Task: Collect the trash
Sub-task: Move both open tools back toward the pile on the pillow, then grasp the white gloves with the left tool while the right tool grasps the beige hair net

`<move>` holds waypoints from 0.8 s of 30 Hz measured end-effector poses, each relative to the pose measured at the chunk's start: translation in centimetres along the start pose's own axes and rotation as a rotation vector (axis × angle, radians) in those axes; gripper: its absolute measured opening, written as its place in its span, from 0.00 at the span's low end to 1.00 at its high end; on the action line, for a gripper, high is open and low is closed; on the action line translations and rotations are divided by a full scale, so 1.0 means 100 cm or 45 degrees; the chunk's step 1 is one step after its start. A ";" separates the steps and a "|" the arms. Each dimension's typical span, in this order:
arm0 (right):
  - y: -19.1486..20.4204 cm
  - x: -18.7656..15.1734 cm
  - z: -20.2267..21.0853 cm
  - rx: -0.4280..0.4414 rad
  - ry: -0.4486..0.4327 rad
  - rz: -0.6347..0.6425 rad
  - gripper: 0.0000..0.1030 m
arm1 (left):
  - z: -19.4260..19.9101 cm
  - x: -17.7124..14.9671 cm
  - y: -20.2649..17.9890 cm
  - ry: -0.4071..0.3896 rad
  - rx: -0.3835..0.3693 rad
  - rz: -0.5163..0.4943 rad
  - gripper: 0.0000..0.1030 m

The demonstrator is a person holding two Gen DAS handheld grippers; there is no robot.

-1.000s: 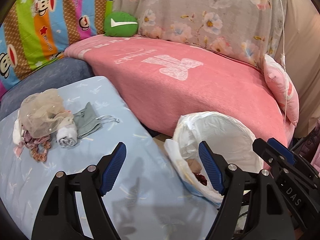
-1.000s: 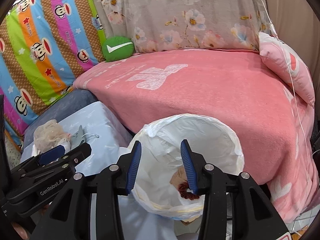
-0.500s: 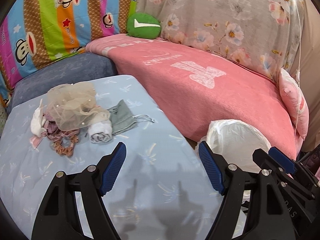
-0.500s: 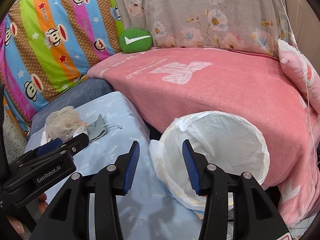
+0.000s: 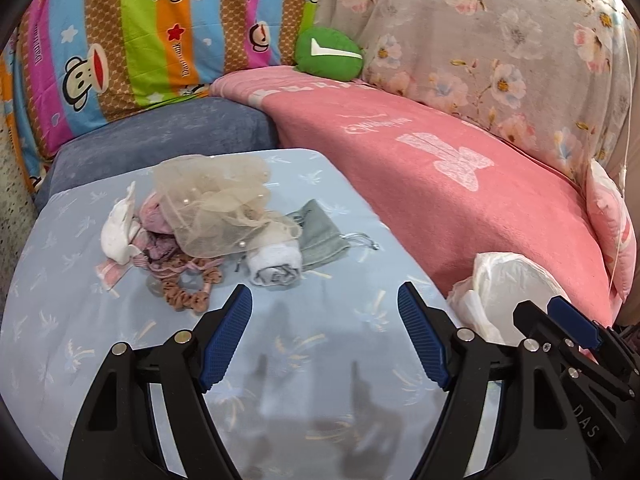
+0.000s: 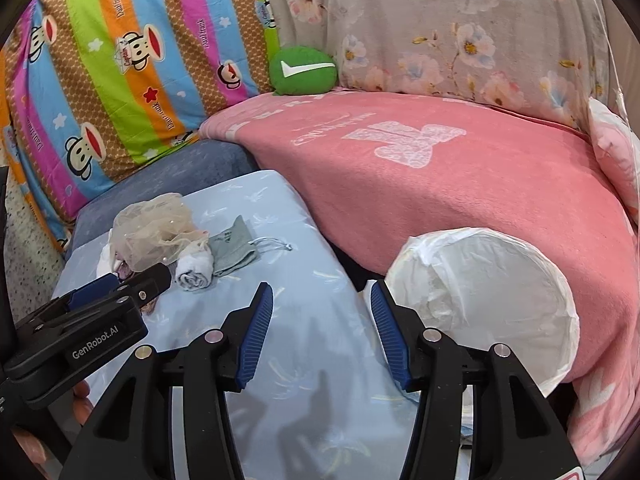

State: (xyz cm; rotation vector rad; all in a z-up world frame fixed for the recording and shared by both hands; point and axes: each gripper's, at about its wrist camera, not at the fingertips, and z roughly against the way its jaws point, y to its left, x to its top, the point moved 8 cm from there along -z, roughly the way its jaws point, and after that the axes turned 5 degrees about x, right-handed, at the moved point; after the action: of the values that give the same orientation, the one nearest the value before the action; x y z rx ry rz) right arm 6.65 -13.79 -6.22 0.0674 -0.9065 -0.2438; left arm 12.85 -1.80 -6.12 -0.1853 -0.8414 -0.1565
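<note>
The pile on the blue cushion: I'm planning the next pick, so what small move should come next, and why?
Probably ease the left gripper forward toward the rolled white cloth, the pile's nearest piece. Its jaws stand open and empty just short of it. The right gripper, jaws just opening and empty, sits nearer the lined bin.

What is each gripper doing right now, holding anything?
Left gripper: open, holding nothing.
Right gripper: open and empty; its jaws have just been opening.
</note>
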 end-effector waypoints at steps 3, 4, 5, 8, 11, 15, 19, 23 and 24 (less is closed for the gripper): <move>0.015 0.001 -0.006 0.026 0.010 0.023 0.53 | -0.003 0.000 0.019 0.008 0.028 0.030 0.76; 0.022 0.001 -0.009 0.036 0.014 0.033 0.53 | -0.004 0.000 0.023 0.010 0.034 0.040 0.77; 0.027 0.002 -0.011 0.045 0.017 0.041 0.53 | -0.005 0.000 0.030 0.013 0.041 0.053 0.77; 0.043 0.004 -0.022 0.099 0.043 0.038 0.56 | -0.009 0.001 0.050 0.020 0.076 0.077 0.79; 0.057 0.007 -0.035 0.159 0.073 0.008 0.56 | -0.012 0.002 0.071 0.023 0.123 0.088 0.84; 0.080 0.013 -0.053 0.195 0.095 0.008 0.57 | -0.019 0.007 0.102 0.028 0.184 0.102 0.85; 0.107 0.024 -0.074 0.237 0.112 0.029 0.60 | -0.028 0.014 0.136 0.032 0.241 0.131 0.86; 0.132 0.036 -0.096 0.289 0.127 0.038 0.63 | -0.044 0.020 0.165 0.059 0.278 0.160 0.86; 0.137 0.040 -0.102 0.295 0.130 0.041 0.64 | -0.049 0.022 0.173 0.066 0.283 0.175 0.86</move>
State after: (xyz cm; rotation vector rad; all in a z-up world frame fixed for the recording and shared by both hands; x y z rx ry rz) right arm 19.54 -1.85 -7.27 0.2775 -0.8301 -0.1036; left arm 21.49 13.83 -9.41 -0.0293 -0.7854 0.0609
